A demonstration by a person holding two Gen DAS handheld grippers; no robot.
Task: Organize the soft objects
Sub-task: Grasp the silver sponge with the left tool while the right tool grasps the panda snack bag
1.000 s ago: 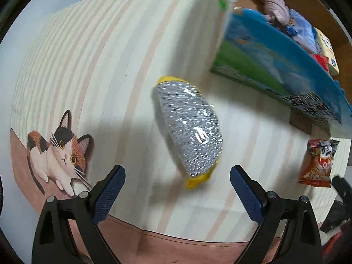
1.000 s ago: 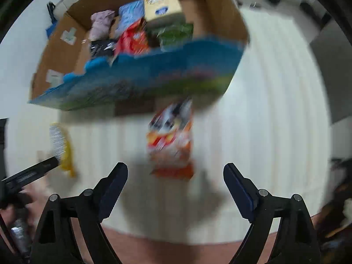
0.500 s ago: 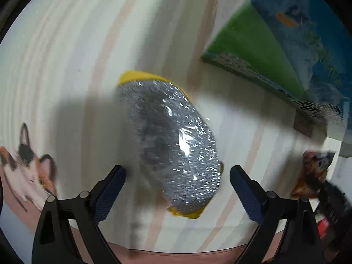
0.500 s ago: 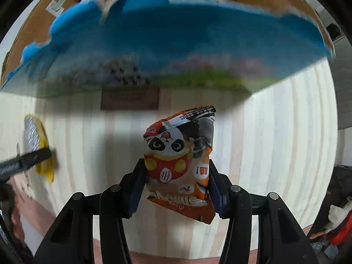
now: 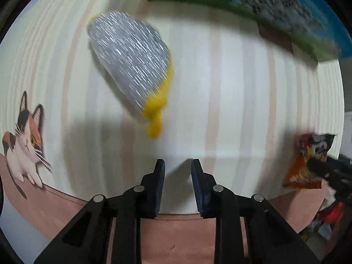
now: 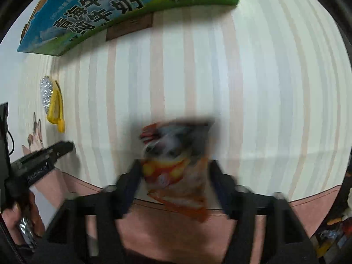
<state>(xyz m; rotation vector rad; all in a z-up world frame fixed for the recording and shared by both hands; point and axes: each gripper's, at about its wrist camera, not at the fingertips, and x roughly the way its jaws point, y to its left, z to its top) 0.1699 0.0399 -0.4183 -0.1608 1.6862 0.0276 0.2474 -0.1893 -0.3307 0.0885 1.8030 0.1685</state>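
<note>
A silver-and-yellow scrubbing sponge point(image 5: 134, 74) lies on the striped tablecloth point(image 5: 242, 92), ahead and left of my left gripper point(image 5: 177, 165). That gripper is nearly shut with nothing between its fingers. The sponge also shows in the right wrist view point(image 6: 51, 101). My right gripper point(image 6: 173, 169) is shut on an orange panda snack bag point(image 6: 176, 162), blurred by motion. The bag also shows in the left wrist view point(image 5: 308, 160).
A blue-and-green milk carton box point(image 6: 123, 6) stands at the far side of the table, also in the left wrist view point(image 5: 253, 6). A cat picture point(image 5: 24, 140) marks the cloth's left corner. The left gripper's arm point(image 6: 41, 158) shows at the left.
My left gripper closed from wide open and pulled back from the sponge without it. My right gripper stayed shut on the snack bag and drew it back from the box.
</note>
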